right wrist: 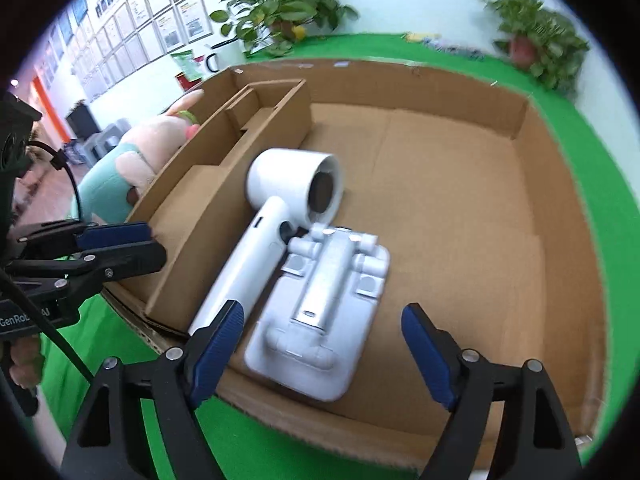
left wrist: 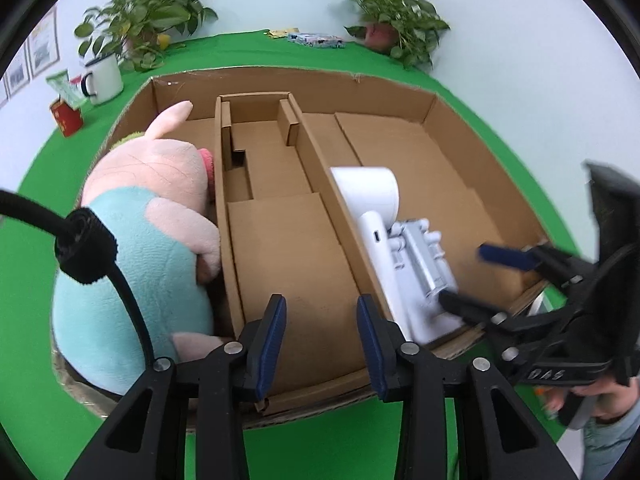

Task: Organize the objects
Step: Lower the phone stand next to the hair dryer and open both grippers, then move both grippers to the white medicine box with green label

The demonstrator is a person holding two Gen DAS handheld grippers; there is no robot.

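A matt brown corrugated-cardboard box [right wrist: 460,184] sits on a bench [right wrist: 600,184] draped in bright green cloth. Inside it, a smooth, glossy white plastic hair dryer [right wrist: 280,208] lies beside a white plastic stand [right wrist: 320,320] with a brushed silver arm. At 9 o'clock, a fuzzy plush pig [left wrist: 160,208].
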